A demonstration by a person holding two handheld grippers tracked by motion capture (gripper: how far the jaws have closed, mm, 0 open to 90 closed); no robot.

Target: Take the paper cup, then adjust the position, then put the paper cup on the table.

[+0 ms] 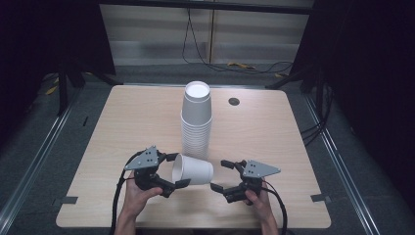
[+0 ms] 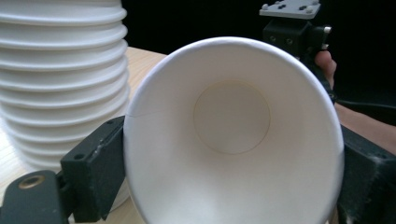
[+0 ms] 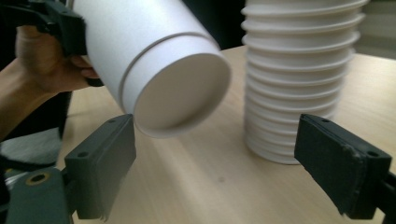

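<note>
Paper cup (image 1: 193, 170) — held on its side above the table's near edge, rim pinched by the left gripper (image 1: 172, 171), long axis pointing base-first toward the right gripper (image 1: 219, 175), jaws spread wide, just beside — stack of cups (image 1: 196, 122) behind.

No lettering, label, brand mark or number could be read anywhere in the pictures. The white paper cup (image 1: 193, 170) was plain inside and out, and so were the cups in the stack (image 1: 196, 120) just behind it. The grey plates and black jaws either side of the cup bore only screw holes, and the wooden table (image 1: 274, 127) under it carried no sign.
</note>
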